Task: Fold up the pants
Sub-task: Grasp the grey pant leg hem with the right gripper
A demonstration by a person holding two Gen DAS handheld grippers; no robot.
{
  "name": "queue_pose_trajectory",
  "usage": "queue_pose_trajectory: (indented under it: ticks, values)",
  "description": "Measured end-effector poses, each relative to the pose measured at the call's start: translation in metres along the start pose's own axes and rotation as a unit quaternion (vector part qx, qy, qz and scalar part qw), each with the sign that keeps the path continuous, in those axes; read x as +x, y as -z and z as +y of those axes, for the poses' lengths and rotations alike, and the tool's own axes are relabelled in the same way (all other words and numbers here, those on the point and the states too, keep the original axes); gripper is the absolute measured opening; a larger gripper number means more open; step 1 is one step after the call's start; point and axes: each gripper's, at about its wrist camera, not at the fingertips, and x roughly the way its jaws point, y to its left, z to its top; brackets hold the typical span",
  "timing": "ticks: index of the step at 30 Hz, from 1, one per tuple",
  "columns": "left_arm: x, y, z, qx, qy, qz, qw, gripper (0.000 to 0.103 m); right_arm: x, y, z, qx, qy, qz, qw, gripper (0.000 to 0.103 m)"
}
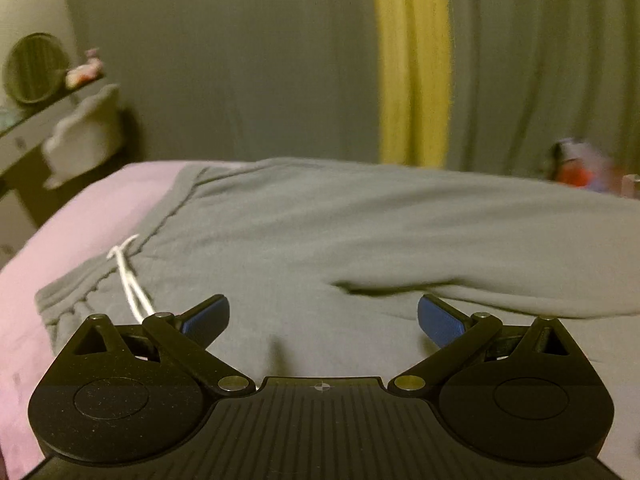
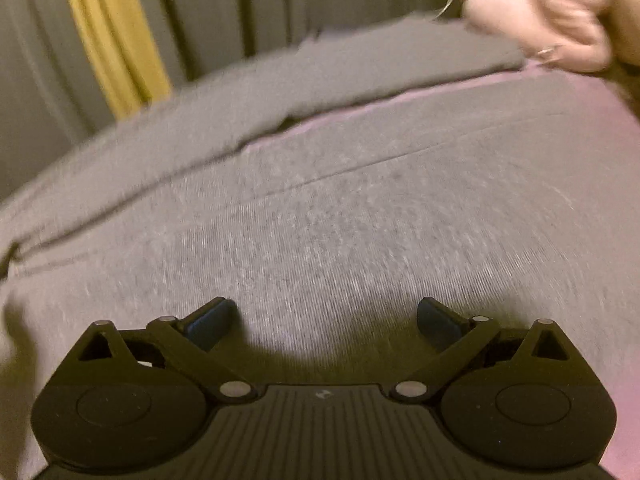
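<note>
Soft grey knit pants (image 1: 320,232) fill mid-frame on a pink sheet (image 1: 80,208) — left gripper (image 1: 322,320) and right gripper (image 2: 326,322) both spread wide, empty.

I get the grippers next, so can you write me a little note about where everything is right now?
Left gripper: open, holding nothing, over the grey knit pants near the waistband with its white drawstring.
Right gripper: open, empty, close above a grey leg.
The pants lie spread on the pink bed sheet. In the right wrist view pink shows between the two legs, and a blurred hand is by the far edge.
Done: no fold visible.
Left: all the folding.
</note>
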Motion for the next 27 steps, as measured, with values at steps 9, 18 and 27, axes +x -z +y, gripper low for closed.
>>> queue_pose_trajectory:
  ticks: [9, 18, 27]
  values:
    - [0.054, 0.018, 0.018, -0.057, -0.099, -0.080, 0.9902, 0.103, 0.037, -0.198, -0.003, 0.041, -0.032, -0.109, 0.993, 0.099]
    - [0.081, 0.028, 0.017, -0.071, -0.080, -0.053, 0.9928, 0.103, 0.140, -0.299, 0.005, 0.141, 0.011, -0.087, 0.986, 0.052]
    - [0.086, 0.033, 0.021, -0.091, -0.066, -0.045, 0.9927, 0.103, 0.174, -0.311, 0.007, 0.170, 0.087, -0.072, 0.979, 0.055]
